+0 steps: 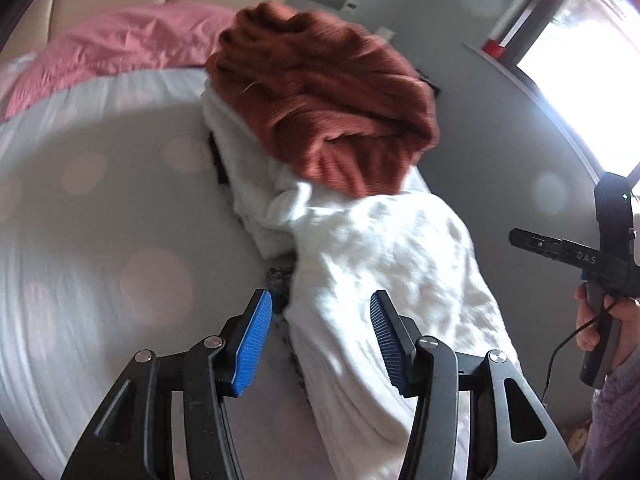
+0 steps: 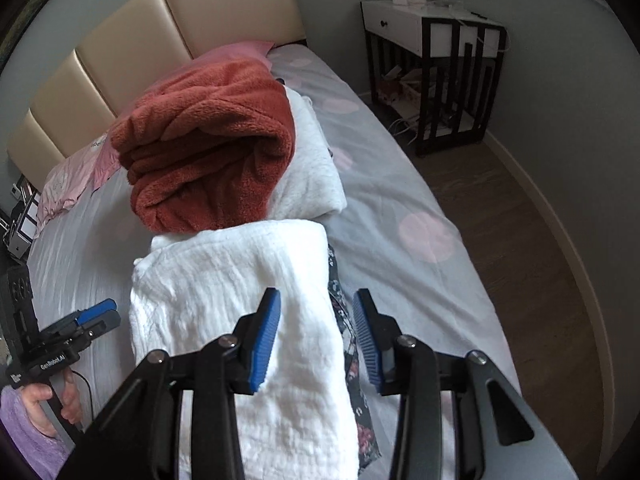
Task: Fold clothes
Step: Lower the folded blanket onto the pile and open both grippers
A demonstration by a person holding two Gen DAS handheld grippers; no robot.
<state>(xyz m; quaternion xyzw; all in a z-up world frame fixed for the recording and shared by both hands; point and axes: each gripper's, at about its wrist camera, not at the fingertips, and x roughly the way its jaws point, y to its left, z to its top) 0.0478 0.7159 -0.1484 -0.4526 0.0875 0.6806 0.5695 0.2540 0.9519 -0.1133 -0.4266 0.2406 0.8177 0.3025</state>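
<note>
A folded white textured garment (image 1: 384,264) lies on the bed, stretching away from me. My left gripper (image 1: 320,296) hangs above its near end, blue pads apart and touching nothing. My right gripper (image 2: 318,294) hovers over the same white garment (image 2: 232,280) near its right edge, jaws also apart and empty. A dark floral cloth (image 2: 346,332) peeks out from under that edge. Beyond lies a rust-red fleece (image 2: 208,148) on a folded white fleece (image 2: 316,176). Each gripper shows in the other's view: the right (image 1: 520,240), the left (image 2: 100,312).
The bed sheet (image 2: 400,200) is pale with pink dots. A pink pillow (image 1: 120,44) and padded headboard (image 2: 120,60) are at the far end. A black-and-white nightstand (image 2: 436,40) stands on the wood floor to the right. A window (image 1: 580,60) glares brightly. A hand in a purple sleeve (image 2: 44,404) holds the left gripper.
</note>
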